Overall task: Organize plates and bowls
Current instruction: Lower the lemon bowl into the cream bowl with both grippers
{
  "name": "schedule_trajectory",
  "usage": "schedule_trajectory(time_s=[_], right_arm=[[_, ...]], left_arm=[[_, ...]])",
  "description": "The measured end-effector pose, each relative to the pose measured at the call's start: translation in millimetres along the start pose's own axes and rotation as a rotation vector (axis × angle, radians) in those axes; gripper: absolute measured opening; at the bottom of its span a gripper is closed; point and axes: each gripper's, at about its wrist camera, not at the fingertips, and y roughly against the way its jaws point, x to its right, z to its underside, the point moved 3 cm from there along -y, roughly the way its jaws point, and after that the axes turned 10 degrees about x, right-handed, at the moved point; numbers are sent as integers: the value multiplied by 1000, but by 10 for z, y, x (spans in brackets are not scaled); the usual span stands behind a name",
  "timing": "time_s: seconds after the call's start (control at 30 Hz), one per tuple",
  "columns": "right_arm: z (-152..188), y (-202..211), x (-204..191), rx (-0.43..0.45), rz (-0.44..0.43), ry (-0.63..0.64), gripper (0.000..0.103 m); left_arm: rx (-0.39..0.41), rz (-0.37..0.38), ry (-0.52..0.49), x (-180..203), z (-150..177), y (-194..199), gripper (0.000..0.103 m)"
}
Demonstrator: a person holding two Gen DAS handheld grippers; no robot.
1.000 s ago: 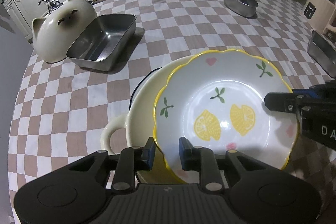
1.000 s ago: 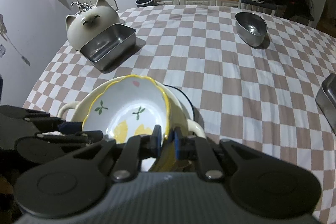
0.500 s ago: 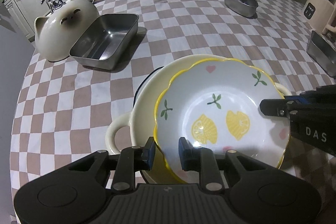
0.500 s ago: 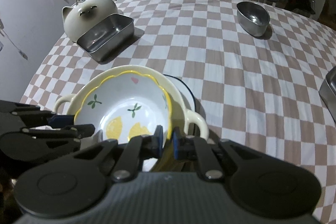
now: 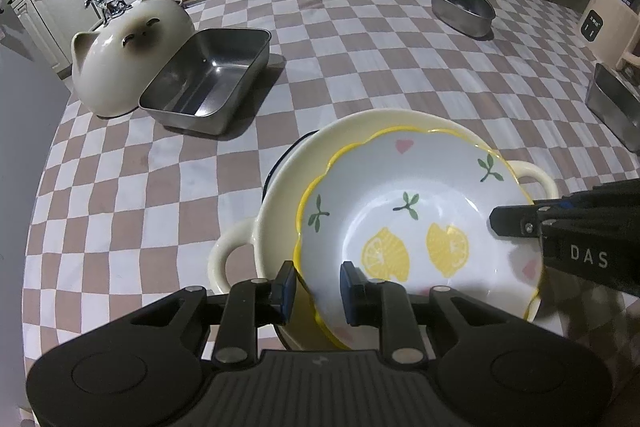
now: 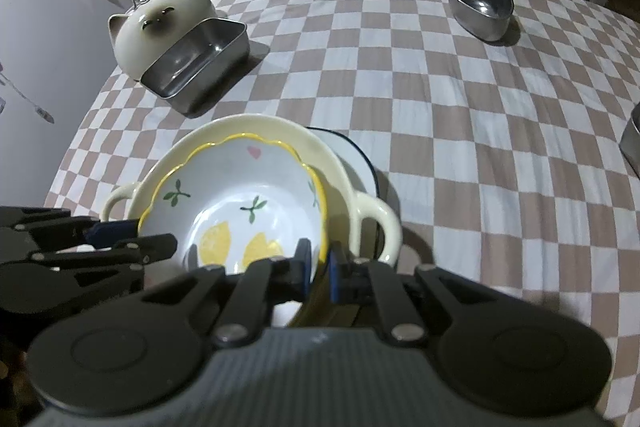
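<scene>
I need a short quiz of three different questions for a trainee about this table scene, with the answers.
1. True or false: the lemon bowl sits inside the cream pot.
2. Which grippers hold the lemon bowl's rim? A) left only B) right only C) both
3. Fill in: the steel tray touches the ____-shaped jar.

Key:
1. True.
2. C. The left gripper and the right gripper each straddle the rim.
3. Cat.
</scene>
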Motion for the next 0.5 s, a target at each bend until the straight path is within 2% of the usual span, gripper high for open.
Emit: schedule_trajectory(time_s=[0.17, 0.37, 0.5], right_arm=[[-10, -26, 40, -16, -4, -10, 12], [-36, 33, 97, -34, -40, -70, 20], [-28, 51, 125, -35, -59, -81, 19]], left_arm=[[5, 3, 11, -24, -9, 8, 25], [11, 20, 27, -45, -11, 20, 25], [9, 18, 23, -35, -8, 18, 25]])
